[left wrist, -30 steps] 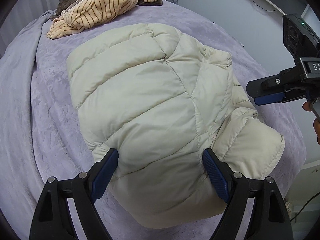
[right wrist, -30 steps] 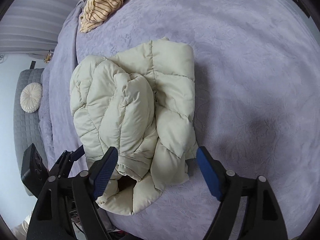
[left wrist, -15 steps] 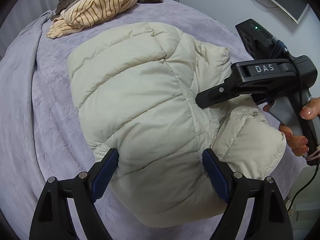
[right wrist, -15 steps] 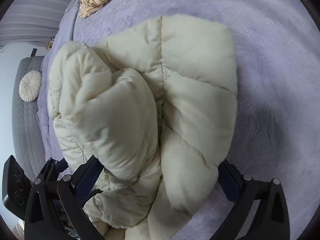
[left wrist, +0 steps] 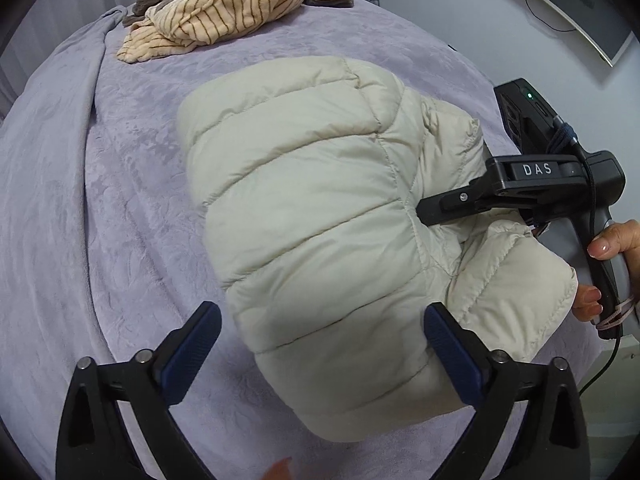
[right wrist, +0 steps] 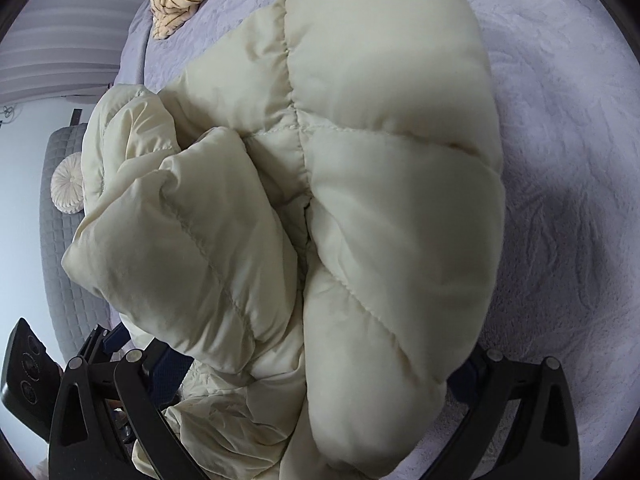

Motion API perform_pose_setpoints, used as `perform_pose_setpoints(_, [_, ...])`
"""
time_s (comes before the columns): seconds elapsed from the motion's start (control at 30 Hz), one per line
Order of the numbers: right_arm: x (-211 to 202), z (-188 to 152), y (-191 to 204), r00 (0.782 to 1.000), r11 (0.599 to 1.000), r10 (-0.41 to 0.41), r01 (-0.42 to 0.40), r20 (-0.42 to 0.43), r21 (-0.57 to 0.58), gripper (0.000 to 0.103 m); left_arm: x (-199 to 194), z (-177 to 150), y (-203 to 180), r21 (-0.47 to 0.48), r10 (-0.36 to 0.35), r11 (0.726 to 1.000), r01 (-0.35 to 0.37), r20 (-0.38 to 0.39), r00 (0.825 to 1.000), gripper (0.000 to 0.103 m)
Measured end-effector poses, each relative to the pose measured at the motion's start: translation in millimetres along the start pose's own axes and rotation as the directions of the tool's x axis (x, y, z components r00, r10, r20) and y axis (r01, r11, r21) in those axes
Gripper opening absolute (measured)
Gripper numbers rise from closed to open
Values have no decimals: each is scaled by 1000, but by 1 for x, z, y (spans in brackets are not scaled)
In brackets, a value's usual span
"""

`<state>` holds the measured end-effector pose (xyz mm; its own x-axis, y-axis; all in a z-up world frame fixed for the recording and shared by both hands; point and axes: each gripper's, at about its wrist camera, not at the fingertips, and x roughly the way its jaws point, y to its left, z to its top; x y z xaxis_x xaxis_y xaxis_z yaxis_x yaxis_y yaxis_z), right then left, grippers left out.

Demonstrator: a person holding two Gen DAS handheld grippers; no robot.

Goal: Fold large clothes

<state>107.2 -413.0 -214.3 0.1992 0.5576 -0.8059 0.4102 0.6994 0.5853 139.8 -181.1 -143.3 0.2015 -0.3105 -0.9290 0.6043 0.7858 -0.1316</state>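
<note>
So the landmark here is the cream puffer jacket (left wrist: 320,216), folded into a fat bundle and sitting on the purple bed cover (left wrist: 80,200). To the left of the jacket it's just bare cover. Beyond the jacket at the far edge of the bed there's a striped tan garment (left wrist: 224,12) in a heap, well apart from it.

The left tool (left wrist: 320,356) hangs over the jacket's near end, and its jaws have just been opening wider. The left blue pad sits off the fabric over the cover; the right one is against the jacket's side, so nothing is clamped.

On the jacket's right side, the right tool (right wrist: 316,376) is pushed down onto the bundle, with a hand (left wrist: 612,248) on its handle. Its jaws have just spread to full width and straddle the puffy folds, fingertips mostly hidden under the fabric. Looks let go rather than pinching.
</note>
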Motion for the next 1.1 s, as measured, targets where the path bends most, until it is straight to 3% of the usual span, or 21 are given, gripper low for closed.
perform_pose_setpoints(0.17, [1, 3, -4, 1000, 1000, 13, -13, -3, -1, 103, -17, 2, 44, -122, -37, 992, 40, 28, 999, 102])
perform_pose_setpoints(0.33, [1, 5, -8, 999, 999, 37, -37, -7, -7, 103, -1, 1, 102, -292, -136, 948, 127, -11, 991, 102])
perform_pose_setpoints(0.4, [2, 6, -12, 999, 999, 50, -50, -9, -13, 103, 17, -1, 115, -350, -242, 911, 216, -34, 970, 102])
perform_pose_setpoints(0.47, [2, 8, -16, 998, 998, 66, -66, -12, -17, 103, 36, -1, 119, -393, -346, 868, 302, -44, 937, 102])
perform_pose_setpoints(0.63, [5, 10, -24, 993, 992, 115, -116, -25, -41, 103, 70, 9, 107, -394, -483, 810, 434, -30, 875, 102])
perform_pose_setpoints(0.7, [8, 12, -28, 990, 989, 141, -142, -31, -50, 103, 79, 14, 101, -387, -512, 796, 465, -24, 858, 102])
perform_pose_setpoints(0.97, [23, 20, -35, 974, 970, 221, -224, -43, -94, 103, 109, 22, 91, -431, -508, 785, 446, -36, 860, 103])
perform_pose_setpoints(1.1, [22, 16, -34, 974, 971, 227, -228, -20, -73, 101, 100, 23, 79, -408, -475, 807, 428, -18, 880, 101])
